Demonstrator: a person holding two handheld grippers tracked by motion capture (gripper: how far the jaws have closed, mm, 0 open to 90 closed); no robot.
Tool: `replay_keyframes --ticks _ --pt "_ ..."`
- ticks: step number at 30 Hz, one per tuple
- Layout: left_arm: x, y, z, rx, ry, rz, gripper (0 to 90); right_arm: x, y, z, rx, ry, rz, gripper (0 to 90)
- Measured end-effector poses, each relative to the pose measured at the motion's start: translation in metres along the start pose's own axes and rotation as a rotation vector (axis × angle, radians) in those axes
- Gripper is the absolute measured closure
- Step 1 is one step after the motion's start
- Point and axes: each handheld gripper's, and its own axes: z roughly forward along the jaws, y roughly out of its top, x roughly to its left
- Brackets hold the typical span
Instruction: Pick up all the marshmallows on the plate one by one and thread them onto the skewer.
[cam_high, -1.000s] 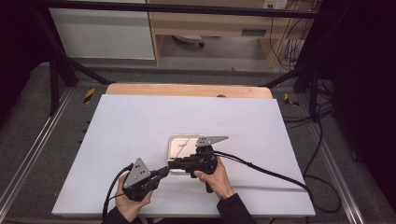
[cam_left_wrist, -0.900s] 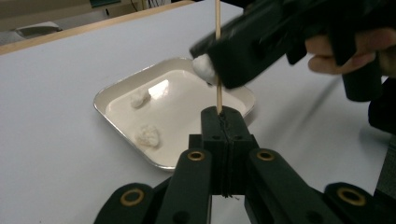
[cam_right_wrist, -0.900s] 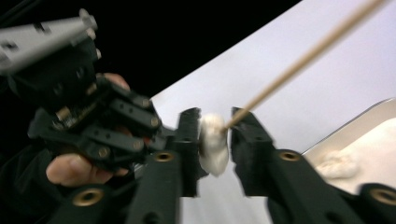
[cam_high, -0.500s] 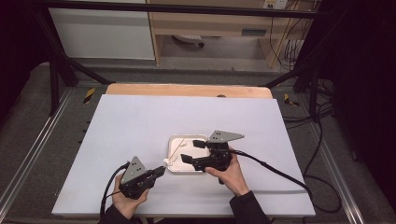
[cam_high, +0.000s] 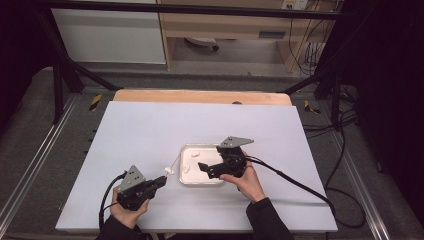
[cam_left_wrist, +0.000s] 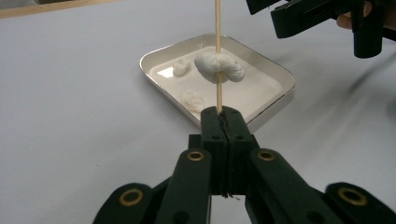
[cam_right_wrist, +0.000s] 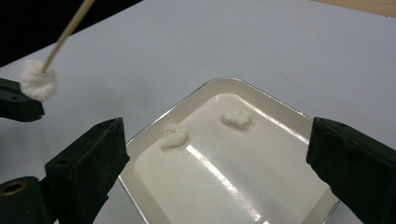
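Wooden skewer (cam_left_wrist: 217, 46) clamped at its lower end between closed jaws of left gripper (cam_left_wrist: 219, 122), rising up center of left gripper view with white puffy piece (cam_left_wrist: 218, 67) threaded on it, probably marshmallow or cotton, hard to tell. In high view, skewer (cam_high: 173, 162) at lower center, slanting up-right from left gripper (cam_high: 161, 180), piece (cam_high: 170, 171) just beside gripper tip, left of tray and above white table (cam_high: 150, 130). Same piece (cam_right_wrist: 38, 80) at left edge of right gripper view, stick running toward upper left corner. Shallow white tray (cam_high: 186, 150) center of high view, two loose white pieces inside: one (cam_right_wrist: 173, 134) near left wall, one (cam_right_wrist: 237, 118) toward middle. Right gripper (cam_high: 207, 169) over tray, jaws spread wide, holding nothing; jaws at lower left and lower right of right gripper view, tray (cam_right_wrist: 159, 126) between them. Hand (cam_high: 250, 180) behind it at lower center right.
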Motion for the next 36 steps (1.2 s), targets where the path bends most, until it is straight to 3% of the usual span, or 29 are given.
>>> replay_keyframes --ticks 12,18,21,25,32,36 --pt "0.008 -0.002 -0.002 -0.007 0.012 -0.02 88.8 -0.004 0.019 0.039 0.1 -0.078 -0.026 4.4" --pt "0.011 -0.002 -0.003 -0.008 0.018 -0.024 88.8 -0.005 0.022 0.056 0.129 -0.079 -0.032 4.2" --pt "0.011 -0.002 -0.002 -0.006 0.019 -0.021 88.8 -0.005 0.023 0.064 0.151 -0.089 -0.029 9.2" --pt "0.011 -0.002 -0.002 -0.002 0.017 -0.021 88.8 -0.007 0.024 0.073 0.163 -0.068 -0.018 18.6" --pt "0.011 -0.003 0.0 0.005 0.012 -0.02 88.8 -0.012 0.018 0.083 0.177 -0.105 -0.011 35.9" --pt "0.01 -0.003 0.0 0.007 0.011 -0.016 88.8 -0.015 0.015 0.088 0.195 -0.117 -0.002 40.5"
